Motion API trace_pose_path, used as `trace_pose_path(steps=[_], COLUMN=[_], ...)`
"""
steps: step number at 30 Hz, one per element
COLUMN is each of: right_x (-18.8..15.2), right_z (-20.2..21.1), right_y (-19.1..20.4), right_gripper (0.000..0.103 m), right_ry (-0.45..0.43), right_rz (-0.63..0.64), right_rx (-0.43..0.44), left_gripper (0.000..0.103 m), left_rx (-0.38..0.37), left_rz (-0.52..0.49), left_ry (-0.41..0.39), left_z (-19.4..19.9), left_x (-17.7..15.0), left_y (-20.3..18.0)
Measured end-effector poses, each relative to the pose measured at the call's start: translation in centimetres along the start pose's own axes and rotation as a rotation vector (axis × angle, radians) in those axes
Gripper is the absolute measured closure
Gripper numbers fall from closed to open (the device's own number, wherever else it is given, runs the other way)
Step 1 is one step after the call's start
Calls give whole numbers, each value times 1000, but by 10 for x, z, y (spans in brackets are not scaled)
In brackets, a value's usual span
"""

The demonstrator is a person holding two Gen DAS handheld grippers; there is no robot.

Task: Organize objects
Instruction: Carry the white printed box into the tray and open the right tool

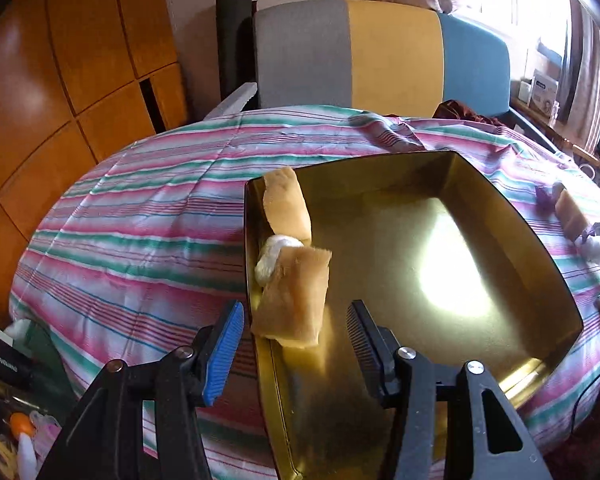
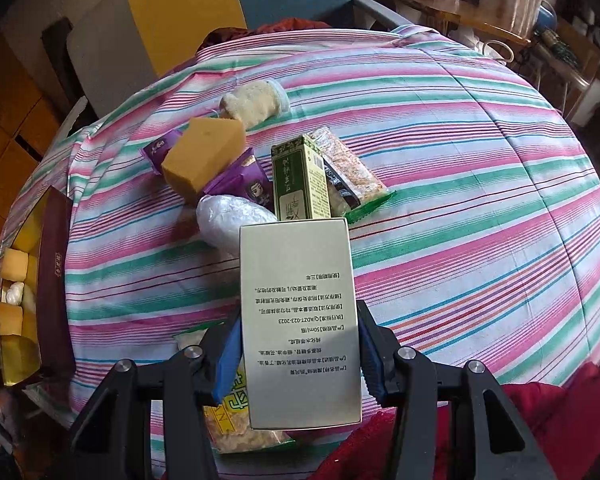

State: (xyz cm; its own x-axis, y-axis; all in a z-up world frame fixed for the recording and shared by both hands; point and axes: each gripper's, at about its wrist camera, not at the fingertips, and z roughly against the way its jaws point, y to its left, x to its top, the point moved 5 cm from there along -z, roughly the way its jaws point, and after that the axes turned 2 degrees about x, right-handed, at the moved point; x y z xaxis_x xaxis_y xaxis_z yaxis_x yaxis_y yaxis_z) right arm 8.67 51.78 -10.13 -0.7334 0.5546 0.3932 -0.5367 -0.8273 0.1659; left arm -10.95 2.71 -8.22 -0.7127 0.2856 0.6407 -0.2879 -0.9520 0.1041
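Gold tin: the gold tin (image 1: pixel 440 216) lies open on the striped bench (image 1: pixel 140 220) and fills the middle and right of the left wrist view; in the right wrist view it shows only as a sliver at the far left edge (image 2: pixel 20 360).
Tin contents: two tan sponge blocks (image 1: pixel 292 296) and a white wad (image 1: pixel 272 258) lean on the tin's left wall; the rest of its floor is bare and glaring.
Left gripper: the left gripper (image 1: pixel 296 322) stands with jaws apart, nothing pressed between the pads; the nearer sponge block sits just ahead of the gap, loose, one finger outside the tin wall and one inside.
Right gripper: the right gripper (image 2: pixel 296 350) is clamped on a pale printed box (image 2: pixel 300 320), pads on its two long sides.
Box axis: its long axis runs straight up the frame, away from the camera, in line with the fingers.
Key relation: the tin lies to the left of the held box, well apart, so I judge the box must travel leftward and the right hand carries it.
Remaining pile: an orange block (image 2: pixel 204 156), purple packets (image 2: pixel 244 184), a green carton (image 2: pixel 300 180), a wrapped white lump (image 2: pixel 228 220) and a snack bar (image 2: pixel 348 168) wait in mid-frame, above the box.
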Motion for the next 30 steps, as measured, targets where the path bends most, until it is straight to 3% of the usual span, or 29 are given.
trace_pose_path(steps=[10, 17, 23, 30], right_x=[3, 15, 24, 11], right_z=[26, 57, 78, 56], right_y=[-2, 19, 97, 244], right_gripper=[52, 52, 52, 52], right_ry=[-96, -165, -206, -114], right_rz=[-55, -32, 76, 259], right_rx=[-20, -3, 160, 412], left_gripper=[48, 48, 48, 48], left_rx=[-40, -44, -57, -48], left_rz=[99, 98, 100, 135], left_ry=[-4, -3, 8, 14], left_z=[9, 11, 13, 19], left_x=[-13, -13, -15, -21], left_y=[13, 13, 13, 32])
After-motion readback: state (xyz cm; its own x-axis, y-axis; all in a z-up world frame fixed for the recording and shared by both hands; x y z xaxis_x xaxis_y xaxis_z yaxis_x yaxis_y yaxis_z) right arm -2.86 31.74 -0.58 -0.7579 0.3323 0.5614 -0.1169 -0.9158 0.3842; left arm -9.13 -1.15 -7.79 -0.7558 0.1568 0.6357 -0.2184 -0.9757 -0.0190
